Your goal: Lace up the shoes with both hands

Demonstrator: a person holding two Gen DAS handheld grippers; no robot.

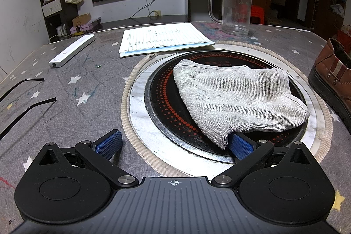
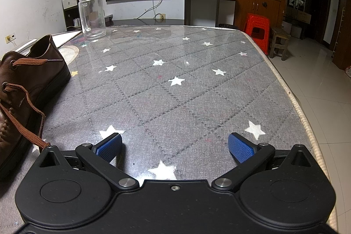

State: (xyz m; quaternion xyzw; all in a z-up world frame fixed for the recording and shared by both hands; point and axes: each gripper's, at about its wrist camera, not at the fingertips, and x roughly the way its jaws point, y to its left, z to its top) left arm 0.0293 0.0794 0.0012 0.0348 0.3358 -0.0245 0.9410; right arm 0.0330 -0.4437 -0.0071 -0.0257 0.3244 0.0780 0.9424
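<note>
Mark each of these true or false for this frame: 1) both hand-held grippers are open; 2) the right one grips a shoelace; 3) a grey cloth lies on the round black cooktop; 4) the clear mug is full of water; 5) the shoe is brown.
1) True. The left hand-held gripper and the right hand-held gripper both stand wide open.
2) False. It holds nothing; the brown shoelace trails beside it.
3) True. The grey cloth lies on the cooktop.
4) False. The clear mug looks empty.
5) True. The shoe is brown leather.
</note>
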